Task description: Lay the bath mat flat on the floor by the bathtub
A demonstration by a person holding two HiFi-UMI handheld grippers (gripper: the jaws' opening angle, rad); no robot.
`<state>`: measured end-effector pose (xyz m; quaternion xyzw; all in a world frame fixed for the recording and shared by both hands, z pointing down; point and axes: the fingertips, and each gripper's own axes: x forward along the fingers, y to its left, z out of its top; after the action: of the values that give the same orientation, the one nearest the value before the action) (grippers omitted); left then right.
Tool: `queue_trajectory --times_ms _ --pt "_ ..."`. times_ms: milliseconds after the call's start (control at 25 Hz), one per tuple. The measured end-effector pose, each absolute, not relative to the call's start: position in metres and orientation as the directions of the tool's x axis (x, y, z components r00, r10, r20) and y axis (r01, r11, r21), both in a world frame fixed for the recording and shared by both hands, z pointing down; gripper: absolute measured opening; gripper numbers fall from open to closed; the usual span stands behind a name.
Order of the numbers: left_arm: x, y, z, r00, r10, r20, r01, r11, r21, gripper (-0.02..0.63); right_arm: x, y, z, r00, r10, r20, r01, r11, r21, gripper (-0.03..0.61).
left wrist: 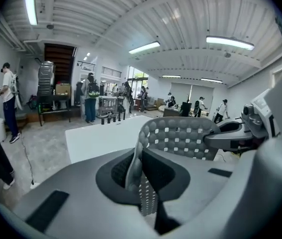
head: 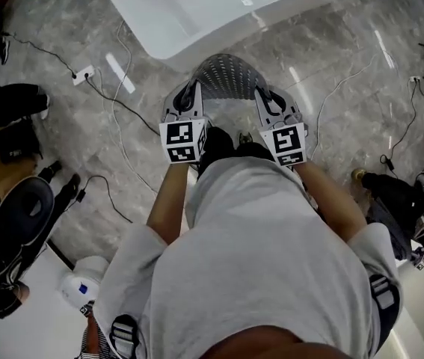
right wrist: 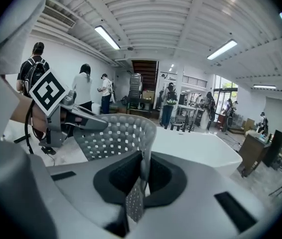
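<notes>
A grey perforated bath mat [head: 225,75] hangs held up between my two grippers in front of the white bathtub [head: 197,10]. My left gripper [head: 190,96] is shut on the mat's left edge, and the mat [left wrist: 180,136] rises from its jaws. My right gripper [head: 265,99] is shut on the right edge, where the mat [right wrist: 118,136] curves away from the jaws. In the head view the mat's lower part is hidden behind the grippers and the person's body.
Grey marble floor [head: 331,88] lies around the tub. White cables [head: 126,118] and a power strip [head: 83,74] trail at the left. Bags and gear [head: 10,223] sit at the left, more gear [head: 413,200] at the right. People stand far off.
</notes>
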<state>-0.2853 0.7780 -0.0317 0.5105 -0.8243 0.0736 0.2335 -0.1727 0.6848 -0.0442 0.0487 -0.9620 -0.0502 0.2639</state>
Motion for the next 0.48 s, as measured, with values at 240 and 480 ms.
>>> queue_trajectory --times_ms 240,480 --pt "-0.296 0.737 -0.039 -0.219 -0.865 0.451 -0.948 0.298 0.11 0.031 -0.168 0.668 -0.049 -0.825 -0.248 0.507 -0.192 0.968 0.161 0.02" --pt "-0.289 0.707 -0.037 -0.046 -0.881 0.471 -0.988 0.109 0.107 0.029 -0.147 0.661 -0.046 -0.77 -0.38 0.513 -0.361 0.922 0.141 0.02"
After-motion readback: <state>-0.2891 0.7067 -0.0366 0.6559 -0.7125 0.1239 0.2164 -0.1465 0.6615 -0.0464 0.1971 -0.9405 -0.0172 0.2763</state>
